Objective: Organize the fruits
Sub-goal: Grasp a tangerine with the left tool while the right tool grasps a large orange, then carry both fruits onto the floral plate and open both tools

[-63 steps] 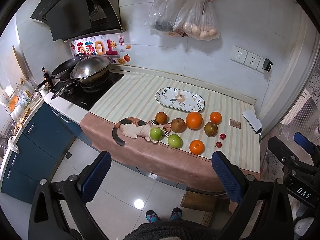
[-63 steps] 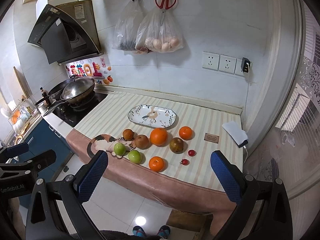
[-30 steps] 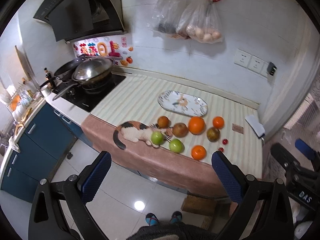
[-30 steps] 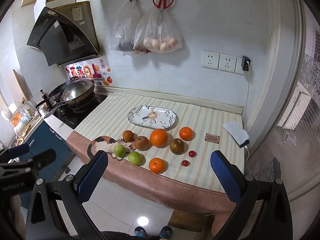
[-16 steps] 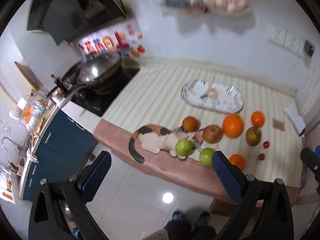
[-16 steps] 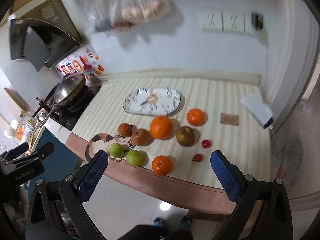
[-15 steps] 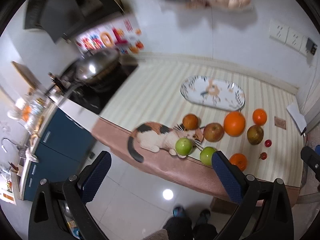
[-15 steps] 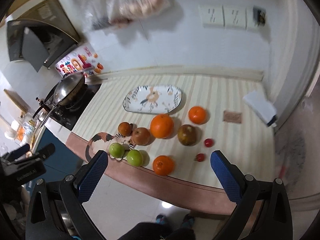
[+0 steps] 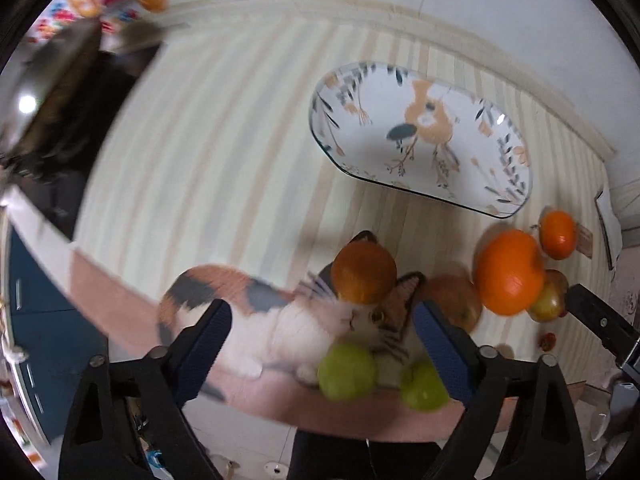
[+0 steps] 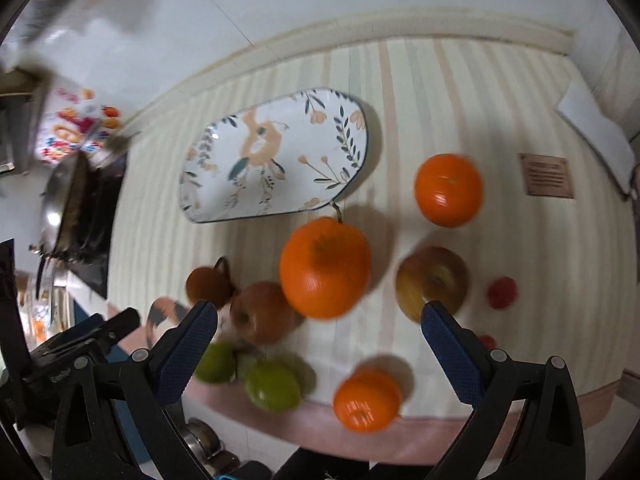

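Both your grippers are spread wide, holding nothing. Left gripper (image 9: 322, 332) hangs over the cat print (image 9: 256, 316), two green apples (image 9: 348, 372) partly behind its right finger. Right gripper (image 10: 316, 336) sits over the big orange (image 10: 325, 267); plate (image 10: 276, 156) beyond it lies bare. Motion blur smears the fruit. Small red fruits (image 10: 502, 292) are too fuzzy to identify; stove side is unreadable.

Motion blurs the wok (image 9: 48, 80) and green apples (image 9: 348, 372).
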`<act>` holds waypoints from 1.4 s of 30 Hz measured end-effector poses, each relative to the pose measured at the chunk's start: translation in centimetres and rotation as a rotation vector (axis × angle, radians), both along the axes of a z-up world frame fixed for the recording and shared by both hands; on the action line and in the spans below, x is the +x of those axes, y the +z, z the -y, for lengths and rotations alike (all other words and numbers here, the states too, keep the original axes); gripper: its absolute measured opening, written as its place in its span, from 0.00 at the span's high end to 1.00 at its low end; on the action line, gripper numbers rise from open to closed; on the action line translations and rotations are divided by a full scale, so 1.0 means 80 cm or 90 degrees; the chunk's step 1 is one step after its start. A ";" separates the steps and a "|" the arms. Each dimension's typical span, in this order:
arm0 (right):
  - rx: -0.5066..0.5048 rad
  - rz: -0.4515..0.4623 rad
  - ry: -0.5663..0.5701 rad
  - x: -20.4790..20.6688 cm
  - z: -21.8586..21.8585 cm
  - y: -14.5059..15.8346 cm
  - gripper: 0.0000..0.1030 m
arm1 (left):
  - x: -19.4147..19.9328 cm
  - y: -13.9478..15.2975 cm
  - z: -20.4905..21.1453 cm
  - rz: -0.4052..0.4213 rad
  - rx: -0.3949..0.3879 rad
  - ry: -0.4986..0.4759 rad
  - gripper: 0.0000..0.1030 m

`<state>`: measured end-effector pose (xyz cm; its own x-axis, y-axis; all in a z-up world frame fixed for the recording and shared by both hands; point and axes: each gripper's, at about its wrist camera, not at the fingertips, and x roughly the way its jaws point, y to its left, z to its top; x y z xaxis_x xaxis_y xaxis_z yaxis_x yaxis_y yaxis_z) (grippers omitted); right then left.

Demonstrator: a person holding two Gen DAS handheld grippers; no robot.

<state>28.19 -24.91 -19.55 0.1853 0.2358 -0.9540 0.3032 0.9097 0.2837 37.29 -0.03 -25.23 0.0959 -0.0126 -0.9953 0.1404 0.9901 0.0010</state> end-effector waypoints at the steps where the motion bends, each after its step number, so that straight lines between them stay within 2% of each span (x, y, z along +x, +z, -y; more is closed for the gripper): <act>1: -0.007 -0.014 -0.003 0.007 -0.005 -0.011 0.00 | 0.013 -0.015 0.003 -0.019 -0.010 -0.009 0.16; 5: -0.030 -0.062 -0.013 0.027 -0.020 -0.054 0.05 | 0.038 -0.053 0.012 -0.068 -0.027 -0.038 0.19; 7: -0.035 -0.078 -0.014 0.034 -0.024 -0.069 0.14 | 0.043 -0.068 0.020 -0.086 -0.029 -0.061 0.19; 10: -0.035 -0.106 -0.008 0.040 -0.033 -0.092 0.21 | 0.044 -0.082 0.031 -0.105 -0.034 -0.088 0.21; 14: -0.047 -0.117 -0.009 0.044 -0.041 -0.106 0.21 | 0.039 -0.101 0.043 -0.127 -0.039 -0.116 0.28; 16: -0.047 -0.122 -0.009 0.049 -0.045 -0.109 0.21 | 0.036 -0.111 0.048 -0.139 -0.043 -0.123 0.41; 18: -0.049 -0.131 0.000 0.054 -0.049 -0.112 0.20 | 0.032 -0.119 0.053 -0.139 -0.039 -0.128 0.47; 22: -0.046 -0.145 0.013 0.063 -0.058 -0.121 0.20 | 0.030 -0.125 0.059 -0.122 -0.039 -0.130 0.48; 25: -0.018 -0.164 0.008 0.067 -0.058 -0.132 0.20 | 0.026 -0.127 0.060 -0.117 -0.039 -0.130 0.49; 31: -0.009 -0.152 -0.006 0.065 -0.064 -0.135 0.22 | 0.018 -0.111 0.054 -0.095 -0.043 -0.136 0.49; 38: 0.027 -0.125 -0.027 0.049 -0.058 -0.114 0.22 | 0.025 -0.034 0.041 -0.056 -0.112 -0.113 0.49; 42: 0.054 -0.081 -0.040 0.060 -0.045 -0.070 0.22 | 0.058 0.014 0.056 -0.026 -0.145 -0.126 0.49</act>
